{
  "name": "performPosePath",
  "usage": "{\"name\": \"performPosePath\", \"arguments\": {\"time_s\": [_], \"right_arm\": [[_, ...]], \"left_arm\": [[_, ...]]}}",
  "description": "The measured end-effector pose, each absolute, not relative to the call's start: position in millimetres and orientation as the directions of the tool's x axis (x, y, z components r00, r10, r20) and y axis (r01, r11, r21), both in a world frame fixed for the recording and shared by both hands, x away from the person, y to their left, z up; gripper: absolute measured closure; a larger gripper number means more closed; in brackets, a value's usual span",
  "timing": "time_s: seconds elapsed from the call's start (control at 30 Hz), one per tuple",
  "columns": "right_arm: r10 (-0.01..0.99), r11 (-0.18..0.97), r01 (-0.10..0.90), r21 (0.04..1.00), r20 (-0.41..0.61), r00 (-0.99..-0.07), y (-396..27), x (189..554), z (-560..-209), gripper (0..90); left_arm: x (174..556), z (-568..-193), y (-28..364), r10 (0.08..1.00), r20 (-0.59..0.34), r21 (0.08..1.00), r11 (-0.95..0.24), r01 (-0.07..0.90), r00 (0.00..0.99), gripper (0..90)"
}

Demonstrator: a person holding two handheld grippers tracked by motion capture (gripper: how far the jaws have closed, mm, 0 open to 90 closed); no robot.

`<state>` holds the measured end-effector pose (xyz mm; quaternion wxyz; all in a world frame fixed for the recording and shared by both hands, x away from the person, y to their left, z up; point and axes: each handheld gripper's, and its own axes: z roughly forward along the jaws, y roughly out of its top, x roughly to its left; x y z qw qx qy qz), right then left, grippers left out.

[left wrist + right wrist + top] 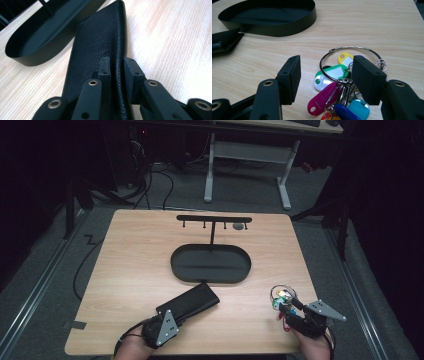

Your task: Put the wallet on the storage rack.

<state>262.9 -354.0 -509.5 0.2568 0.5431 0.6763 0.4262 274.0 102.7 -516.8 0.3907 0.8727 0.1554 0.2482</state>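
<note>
A black leather wallet (192, 301) lies slanted on the wooden table, near the front left. My left gripper (174, 316) is shut on its near end; in the left gripper view the two jaws pinch the wallet's (100, 37) raised edge, with the left gripper (118, 66) low over the table. At the front right lies a key ring (281, 295) with several coloured tags. My right gripper (286, 306) stands open over it. In the right gripper view the tags (332, 72) lie between the jaws of the right gripper (328, 66), and the right jaw covers part of the ring.
A black oval tray (175, 265) sits mid-table, with a T-shaped hook rack (214, 219) rising from its far side. The tray's wall (37, 56) is just beyond the wallet. A small grey disc (239, 226) hangs under the bar. Beyond the table are desk legs and floor cables.
</note>
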Motion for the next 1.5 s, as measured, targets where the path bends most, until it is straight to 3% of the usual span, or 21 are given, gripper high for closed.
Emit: {"name": "performPosePath", "arguments": {"time_s": [0.53,0.83,1.23,1.5], "right_arm": [[0.947,0.069,0.510,0.857,0.105,-0.305,-346,270,-509,41.4],[0.940,0.042,0.517,0.855,0.141,-0.310,-345,271,-510,41.5],[0.940,0.026,0.521,0.853,0.156,-0.303,-347,272,-511,41.4],[0.941,0.029,0.517,0.855,0.151,-0.303,-348,270,-510,41.4]], "left_arm": [[271,-500,127,0.551,0.170,0.858,-0.491,0.153,0.817,80.1],[280,-493,147,0.587,0.020,0.901,-0.361,0.240,0.809,80.7],[270,-487,140,0.551,-0.031,0.915,-0.320,0.246,0.834,81.1],[279,-488,150,0.582,-0.096,0.923,-0.251,0.291,0.807,80.7]]}}
